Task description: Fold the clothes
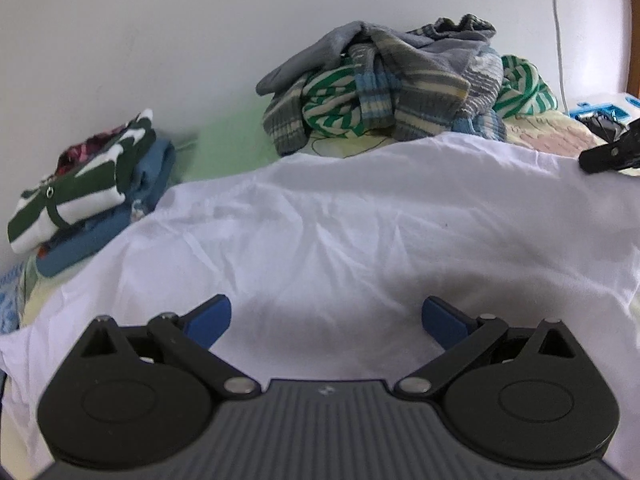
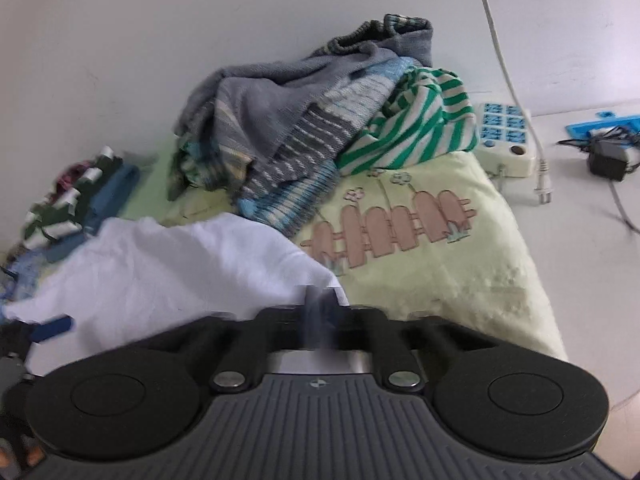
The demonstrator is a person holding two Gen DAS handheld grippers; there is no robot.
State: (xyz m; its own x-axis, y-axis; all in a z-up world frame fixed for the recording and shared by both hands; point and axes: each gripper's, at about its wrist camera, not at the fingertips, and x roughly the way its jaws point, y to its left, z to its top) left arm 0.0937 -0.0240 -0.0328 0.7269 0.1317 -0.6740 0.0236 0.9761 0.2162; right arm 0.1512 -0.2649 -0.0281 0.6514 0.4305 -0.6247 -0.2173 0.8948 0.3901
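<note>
Soft, even daylight; fisheye bending at edges; motion blur in right wrist view.

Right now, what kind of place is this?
Probably a bedroom: a pale yellow blanket with a fence picture, a heap of unfolded striped knitwear against a white wall, and a cream power strip.

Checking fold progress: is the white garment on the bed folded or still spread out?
Mostly spread: the white garment lies wide and wrinkled across the bed. No fold shows.
</note>
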